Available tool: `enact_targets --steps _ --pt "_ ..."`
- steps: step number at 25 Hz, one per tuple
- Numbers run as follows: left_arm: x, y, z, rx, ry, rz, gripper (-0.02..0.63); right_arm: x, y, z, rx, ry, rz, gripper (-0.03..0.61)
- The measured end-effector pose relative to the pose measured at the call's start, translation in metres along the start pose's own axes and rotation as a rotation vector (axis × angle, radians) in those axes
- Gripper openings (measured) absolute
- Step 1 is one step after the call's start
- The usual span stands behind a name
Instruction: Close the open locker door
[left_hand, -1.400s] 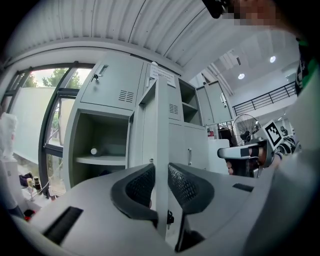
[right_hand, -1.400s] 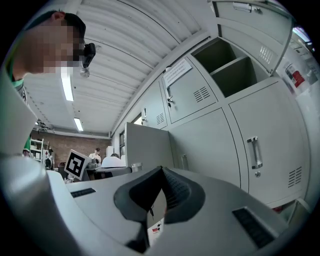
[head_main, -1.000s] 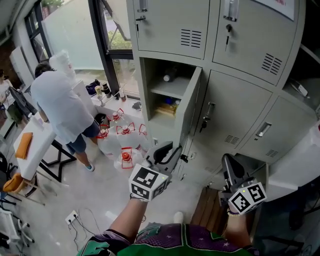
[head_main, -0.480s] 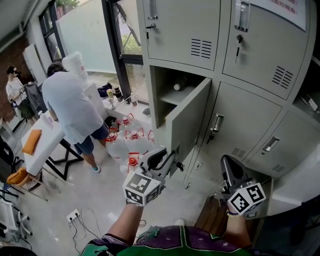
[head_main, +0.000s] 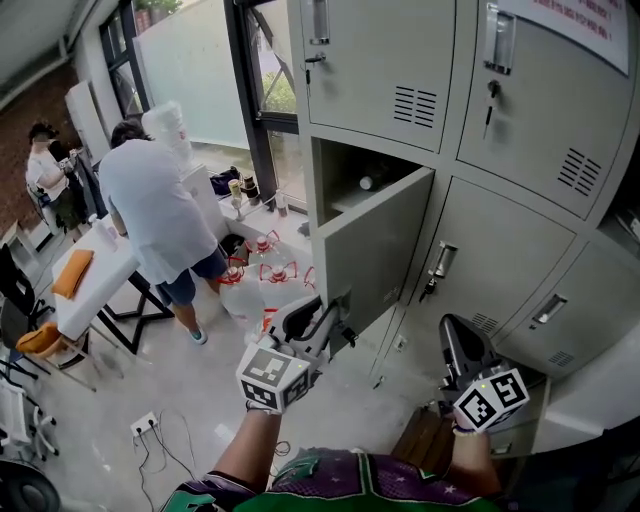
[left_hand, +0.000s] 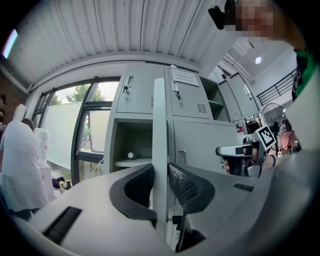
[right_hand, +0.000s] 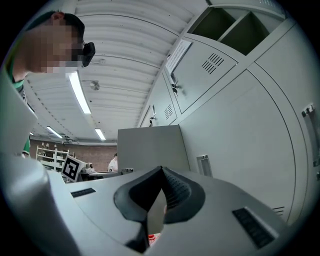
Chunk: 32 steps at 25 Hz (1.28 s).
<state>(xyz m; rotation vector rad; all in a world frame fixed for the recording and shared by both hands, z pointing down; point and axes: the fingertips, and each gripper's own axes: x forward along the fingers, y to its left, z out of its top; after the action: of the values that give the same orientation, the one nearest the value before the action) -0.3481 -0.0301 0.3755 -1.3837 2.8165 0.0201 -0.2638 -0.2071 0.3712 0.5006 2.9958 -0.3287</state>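
Half-open locker door (head_main: 375, 250), edge clamped in jaws of left gripper (head_main: 333, 312) (near lower corner), right gripper (head_main: 455, 340) jaws together, empty

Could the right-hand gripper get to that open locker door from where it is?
Probably yes. Nothing stands between the right gripper and the locker door, which hangs to its left; the left gripper grips the door's free edge.

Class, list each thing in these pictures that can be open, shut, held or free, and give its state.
locker door, ajar, free edge between the left gripper's jaws
left gripper, shut on the locker door's edge
right gripper, shut, empty
neighbouring door, shut
upper door, shut
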Motion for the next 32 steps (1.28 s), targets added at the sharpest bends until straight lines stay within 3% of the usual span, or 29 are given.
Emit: enact_targets --steps 10,32 --pt "0.004 0.019 -0.002 -0.013 -0.001 0.039 0.117 0.005 -0.011 -0.009 0.014 0.006 -0.004 0.005" --pt "0.045 0.117 0.0 -0.027 0.066 -0.014 0.118 0.077 0.003 -0.011 0.002 0.009 -0.135 0.005"
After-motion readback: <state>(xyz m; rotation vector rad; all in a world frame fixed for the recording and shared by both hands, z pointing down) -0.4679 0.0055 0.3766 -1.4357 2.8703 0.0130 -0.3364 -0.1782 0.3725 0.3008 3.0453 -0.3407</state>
